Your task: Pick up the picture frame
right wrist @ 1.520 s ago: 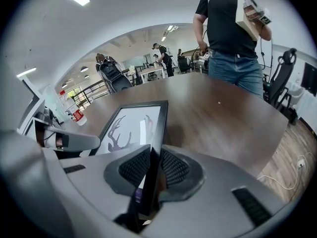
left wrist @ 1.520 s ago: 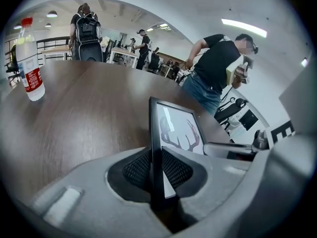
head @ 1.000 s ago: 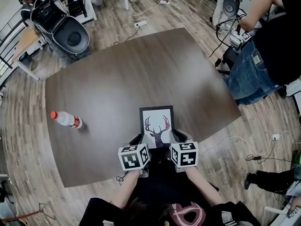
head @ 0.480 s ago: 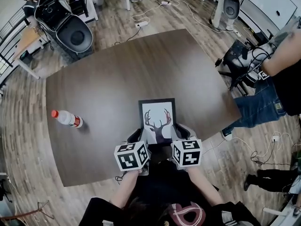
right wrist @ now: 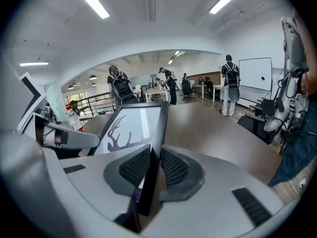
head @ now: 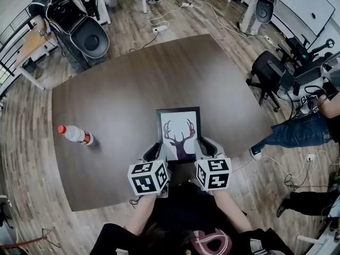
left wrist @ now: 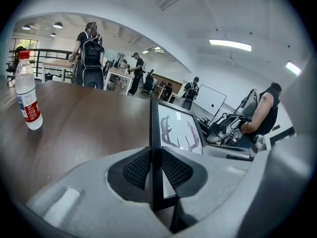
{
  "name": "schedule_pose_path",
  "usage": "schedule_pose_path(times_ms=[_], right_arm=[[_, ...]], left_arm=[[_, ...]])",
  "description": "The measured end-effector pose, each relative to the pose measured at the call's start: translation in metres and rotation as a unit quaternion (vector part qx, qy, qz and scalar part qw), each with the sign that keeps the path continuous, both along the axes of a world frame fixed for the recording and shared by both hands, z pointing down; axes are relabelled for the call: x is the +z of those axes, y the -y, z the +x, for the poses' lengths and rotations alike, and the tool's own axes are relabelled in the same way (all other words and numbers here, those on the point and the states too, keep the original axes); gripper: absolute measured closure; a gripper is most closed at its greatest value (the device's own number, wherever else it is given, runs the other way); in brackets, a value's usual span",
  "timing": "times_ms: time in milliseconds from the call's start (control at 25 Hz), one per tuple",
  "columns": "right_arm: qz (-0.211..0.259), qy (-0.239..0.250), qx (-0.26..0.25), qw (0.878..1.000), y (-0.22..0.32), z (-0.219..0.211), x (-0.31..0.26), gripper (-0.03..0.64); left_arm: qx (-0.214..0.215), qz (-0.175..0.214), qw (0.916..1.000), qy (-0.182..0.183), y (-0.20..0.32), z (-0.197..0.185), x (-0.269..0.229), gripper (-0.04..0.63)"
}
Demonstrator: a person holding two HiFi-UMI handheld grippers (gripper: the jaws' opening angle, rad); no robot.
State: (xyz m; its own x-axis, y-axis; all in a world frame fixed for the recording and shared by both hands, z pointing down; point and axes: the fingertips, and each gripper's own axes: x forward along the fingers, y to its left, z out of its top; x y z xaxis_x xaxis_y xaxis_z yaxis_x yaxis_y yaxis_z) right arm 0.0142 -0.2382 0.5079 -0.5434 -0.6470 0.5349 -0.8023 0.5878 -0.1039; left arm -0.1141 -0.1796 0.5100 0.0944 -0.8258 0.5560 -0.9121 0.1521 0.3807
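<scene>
A black picture frame (head: 179, 133) with a deer-antler print hangs above the dark brown table (head: 122, 89), near its front edge. My left gripper (head: 154, 155) is shut on the frame's left edge (left wrist: 154, 148). My right gripper (head: 203, 152) is shut on the frame's right edge (right wrist: 157, 133). In both gripper views the ribbed pads press the black rim from either side. The print (right wrist: 130, 128) faces up, tilted toward me.
A clear water bottle (head: 75, 134) with a red cap lies on the table's left side; it also shows in the left gripper view (left wrist: 26, 94). Black chairs (head: 79, 28) stand behind the table. A person in jeans (head: 300, 129) is at the right, by cables on the floor.
Both grippers have risen with the frame, which is larger in the head view and has shifted toward the table's middle. The person at the right has moved away.
</scene>
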Motion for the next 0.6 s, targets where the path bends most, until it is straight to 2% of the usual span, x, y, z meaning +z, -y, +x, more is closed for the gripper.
schedule_pose_path(times_ms=[600], right_arm=[[0.030,0.017,0.002,0.999,0.005,0.000,-0.024,0.541]], left_arm=[[0.002,0.031,0.9990,0.030,0.006,0.000,-0.025,0.520]])
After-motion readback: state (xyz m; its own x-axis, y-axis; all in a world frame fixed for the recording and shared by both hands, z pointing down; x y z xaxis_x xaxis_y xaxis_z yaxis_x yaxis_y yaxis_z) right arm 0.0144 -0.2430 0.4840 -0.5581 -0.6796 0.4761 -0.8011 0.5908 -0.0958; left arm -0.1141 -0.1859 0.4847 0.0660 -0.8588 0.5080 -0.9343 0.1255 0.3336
